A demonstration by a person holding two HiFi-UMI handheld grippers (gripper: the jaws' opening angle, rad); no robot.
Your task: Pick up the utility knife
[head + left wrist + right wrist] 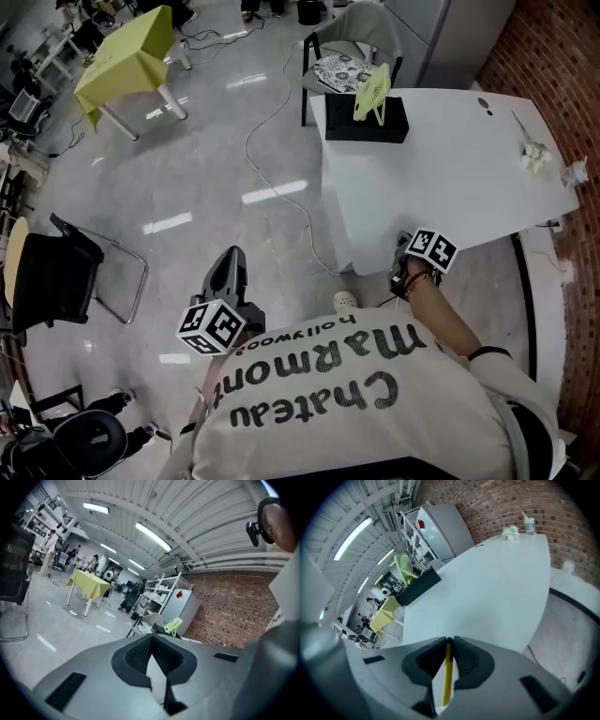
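At far left, over the floor (206, 169), the left gripper (232, 258) hangs with its jaws met on nothing, well apart from the work. To its right, just off the near edge of the white table (450, 169), the right gripper (447, 641) is clamped on the utility knife (446, 679). The knife's slim yellow body runs lengthwise back between the jaws, so the lift likely falls to the right hand.

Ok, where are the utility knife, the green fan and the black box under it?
utility knife (447, 677): right gripper view, middle of its yellow edge.
green fan (372, 91): head view, middle of its grille.
black box (364, 127): head view, middle of its visible surface.
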